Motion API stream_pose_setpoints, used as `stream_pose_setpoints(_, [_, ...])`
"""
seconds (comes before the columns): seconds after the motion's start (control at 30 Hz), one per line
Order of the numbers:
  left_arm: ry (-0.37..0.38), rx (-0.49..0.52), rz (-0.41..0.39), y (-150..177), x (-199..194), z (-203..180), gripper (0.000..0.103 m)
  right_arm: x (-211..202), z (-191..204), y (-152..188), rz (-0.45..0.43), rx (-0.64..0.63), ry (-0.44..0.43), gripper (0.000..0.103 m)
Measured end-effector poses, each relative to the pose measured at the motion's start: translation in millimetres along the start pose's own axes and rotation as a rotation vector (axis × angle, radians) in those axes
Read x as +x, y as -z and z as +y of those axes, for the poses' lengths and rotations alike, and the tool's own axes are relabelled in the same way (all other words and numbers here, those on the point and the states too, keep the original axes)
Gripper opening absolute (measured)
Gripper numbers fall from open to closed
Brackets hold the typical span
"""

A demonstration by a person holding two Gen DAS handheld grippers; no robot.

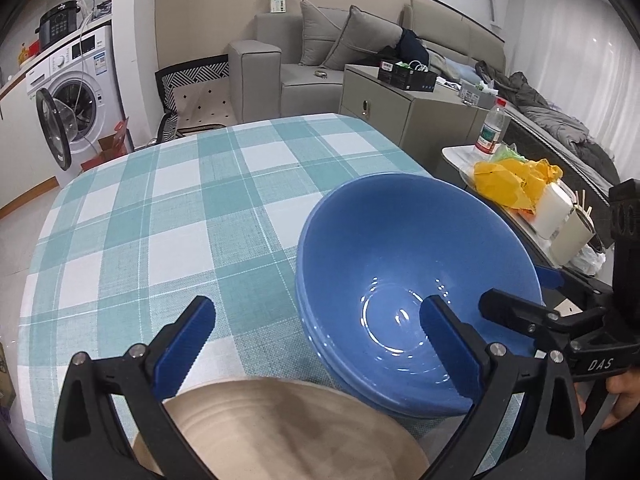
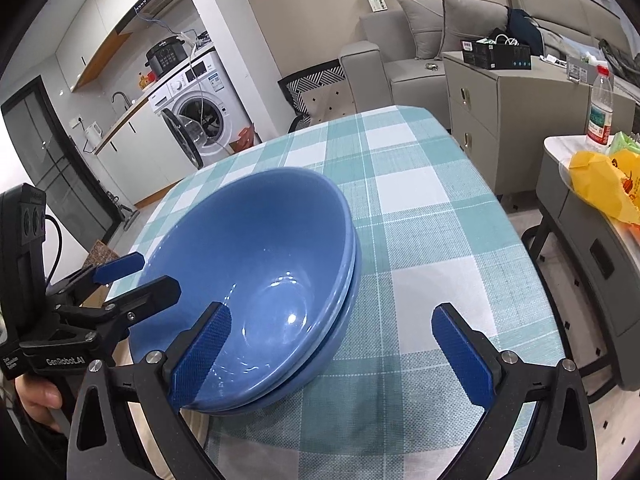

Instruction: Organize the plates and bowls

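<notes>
Two blue bowls (image 1: 400,248) (image 2: 260,236) sit nested on the teal checked tablecloth (image 1: 160,220) (image 2: 420,220). A beige plate (image 1: 280,420) lies at the near edge, under my left gripper (image 1: 320,344). That gripper is open; its right finger overlaps the bowls' inside and its left finger is over the cloth. My right gripper (image 2: 334,354) is open too, and the bowls' near rim sits between its fingers without touching the pads. Each gripper shows in the other's view, the right gripper (image 1: 516,286) at the bowls' right and the left gripper (image 2: 159,270) at their left. Nothing is held.
To the right a low side table (image 2: 560,152) carries a yellow bag (image 1: 516,184) (image 2: 600,184) and a water bottle (image 1: 492,128) (image 2: 600,108). A grey cabinet (image 1: 400,112) and a sofa (image 1: 312,52) stand behind the table. At the back left, a washing machine (image 1: 76,92) has its door open.
</notes>
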State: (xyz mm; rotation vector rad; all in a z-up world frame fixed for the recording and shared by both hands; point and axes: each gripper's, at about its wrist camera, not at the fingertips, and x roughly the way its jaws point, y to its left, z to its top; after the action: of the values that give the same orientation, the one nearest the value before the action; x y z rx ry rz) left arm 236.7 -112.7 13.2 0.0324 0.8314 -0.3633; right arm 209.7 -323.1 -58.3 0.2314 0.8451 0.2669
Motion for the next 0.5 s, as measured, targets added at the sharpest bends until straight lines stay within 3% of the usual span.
stream_pose_setpoints(0.33, [0.039, -0.009, 0.001, -1.5, 4.7, 0.2, 0.101, 9.5, -1.7, 2.1, 0.024, 0.049, -0.085, 0.102])
stream_pose_setpoints(0.5, [0.049, -0.01, 0.006, -0.7, 6.4, -1.2, 0.092, 8.3, -3.5, 1.1, 0.006, 0.063, -0.091, 0.092])
